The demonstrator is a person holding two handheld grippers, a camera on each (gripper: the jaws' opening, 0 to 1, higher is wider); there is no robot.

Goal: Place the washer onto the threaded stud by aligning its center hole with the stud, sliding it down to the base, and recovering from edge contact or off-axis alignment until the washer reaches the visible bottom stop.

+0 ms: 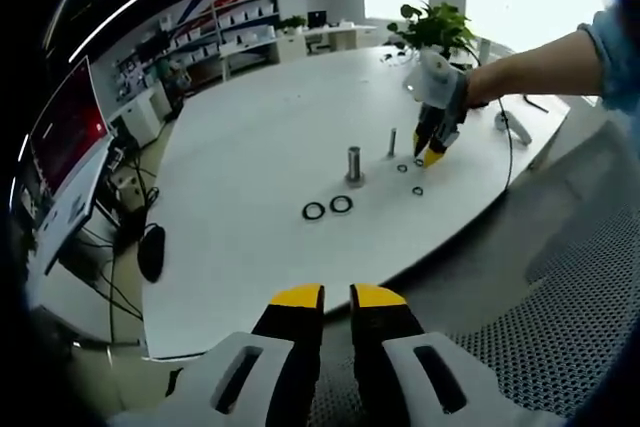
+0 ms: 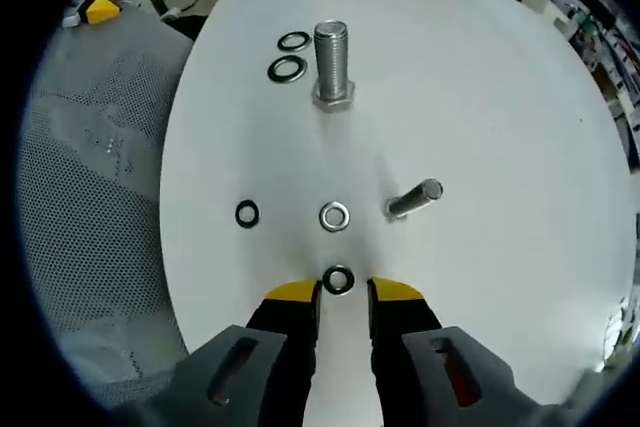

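On the white table (image 2: pixel 480 97) stands a thick threaded stud (image 2: pixel 332 59) (image 1: pixel 353 164) on a hex base. A thinner stud (image 2: pixel 415 199) (image 1: pixel 392 142) stands nearer my right gripper. A dark washer (image 2: pixel 338 280) lies flat on the table right at the tips of my right gripper (image 2: pixel 343 292) (image 1: pixel 432 152), whose jaws stand apart on either side of it. Ahead lie a silver washer (image 2: pixel 334 216) and a dark one (image 2: pixel 247 214). Two larger dark washers (image 2: pixel 287 69) (image 1: pixel 341 204) rest beside the thick stud. My left gripper (image 1: pixel 338 299) hovers off the table edge, jaws slightly apart, holding nothing.
A grey mesh chair (image 2: pixel 90 197) (image 1: pixel 560 337) sits by the table's near edge. A potted plant (image 1: pixel 440 25) and a cable lie at the table's far end. A monitor (image 1: pixel 65 127) and shelves stand to the left.
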